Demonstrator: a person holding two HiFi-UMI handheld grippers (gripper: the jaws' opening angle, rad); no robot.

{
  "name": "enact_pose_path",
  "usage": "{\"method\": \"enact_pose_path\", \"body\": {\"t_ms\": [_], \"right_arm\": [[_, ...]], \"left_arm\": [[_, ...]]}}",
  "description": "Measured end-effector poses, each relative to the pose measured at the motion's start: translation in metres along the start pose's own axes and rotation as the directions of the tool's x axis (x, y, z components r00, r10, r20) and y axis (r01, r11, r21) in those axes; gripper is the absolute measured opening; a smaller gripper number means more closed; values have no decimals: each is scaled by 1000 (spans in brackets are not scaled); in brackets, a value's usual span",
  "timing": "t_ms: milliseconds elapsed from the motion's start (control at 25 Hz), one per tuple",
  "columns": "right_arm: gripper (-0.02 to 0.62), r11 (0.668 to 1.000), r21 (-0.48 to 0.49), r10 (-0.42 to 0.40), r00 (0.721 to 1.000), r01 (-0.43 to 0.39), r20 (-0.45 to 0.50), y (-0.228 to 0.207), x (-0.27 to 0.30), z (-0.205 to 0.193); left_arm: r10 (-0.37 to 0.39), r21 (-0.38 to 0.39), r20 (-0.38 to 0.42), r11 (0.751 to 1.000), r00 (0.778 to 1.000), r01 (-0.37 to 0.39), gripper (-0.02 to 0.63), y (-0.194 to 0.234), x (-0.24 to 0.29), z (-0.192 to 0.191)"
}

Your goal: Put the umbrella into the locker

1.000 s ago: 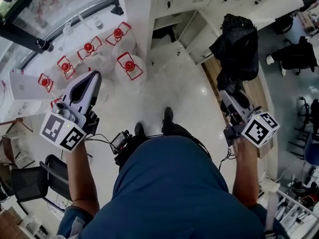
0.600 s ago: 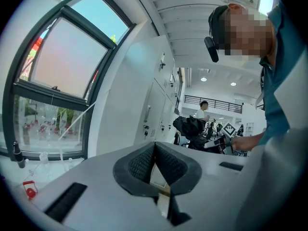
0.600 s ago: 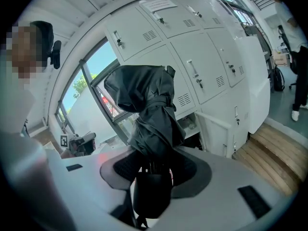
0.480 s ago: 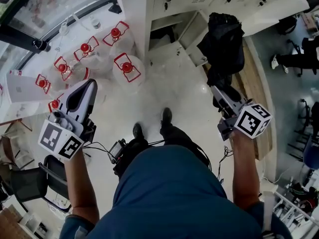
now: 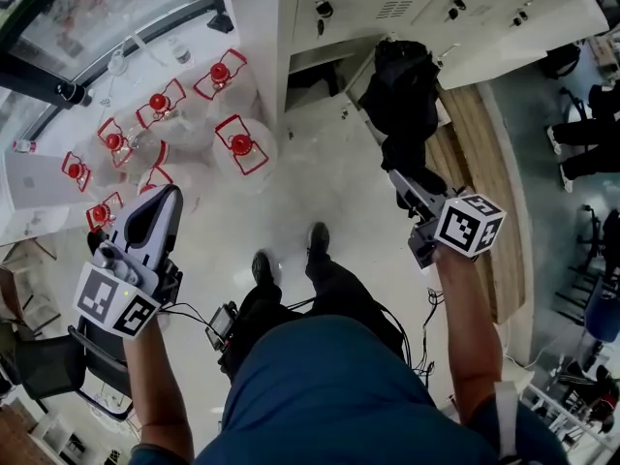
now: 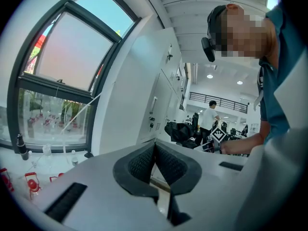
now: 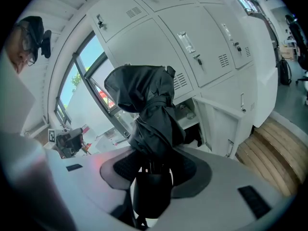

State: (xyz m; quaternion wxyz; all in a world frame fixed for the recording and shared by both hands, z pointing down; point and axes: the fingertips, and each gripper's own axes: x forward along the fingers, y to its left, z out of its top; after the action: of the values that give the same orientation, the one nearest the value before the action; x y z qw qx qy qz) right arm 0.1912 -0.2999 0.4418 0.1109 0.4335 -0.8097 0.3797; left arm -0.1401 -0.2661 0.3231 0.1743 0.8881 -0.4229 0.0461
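Right gripper view: squeezing the umbrella (image 7: 147,105) in the right gripper (image 7: 153,166), aimed at the locker (image 7: 224,129) for sliding in; left gripper (image 6: 154,150) pressed together, empty

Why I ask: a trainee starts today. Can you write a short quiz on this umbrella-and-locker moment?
1. True or false: the left gripper is shut and empty.
2. What does the right gripper grip? A) a cup B) the folded umbrella C) nothing
3. Fill in: the umbrella is ___ the open locker.
Key: 1 true; 2 B; 3 outside.
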Motion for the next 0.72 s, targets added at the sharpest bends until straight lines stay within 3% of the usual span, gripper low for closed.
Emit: {"method": "enact_pose_path", "body": {"t_ms": [720], "right_arm": [[186, 1000, -12, 2, 987, -4, -160, -89, 127, -33]], "left_arm": [[41, -47, -35, 998, 999, -43, 18, 22, 39, -45]]}}
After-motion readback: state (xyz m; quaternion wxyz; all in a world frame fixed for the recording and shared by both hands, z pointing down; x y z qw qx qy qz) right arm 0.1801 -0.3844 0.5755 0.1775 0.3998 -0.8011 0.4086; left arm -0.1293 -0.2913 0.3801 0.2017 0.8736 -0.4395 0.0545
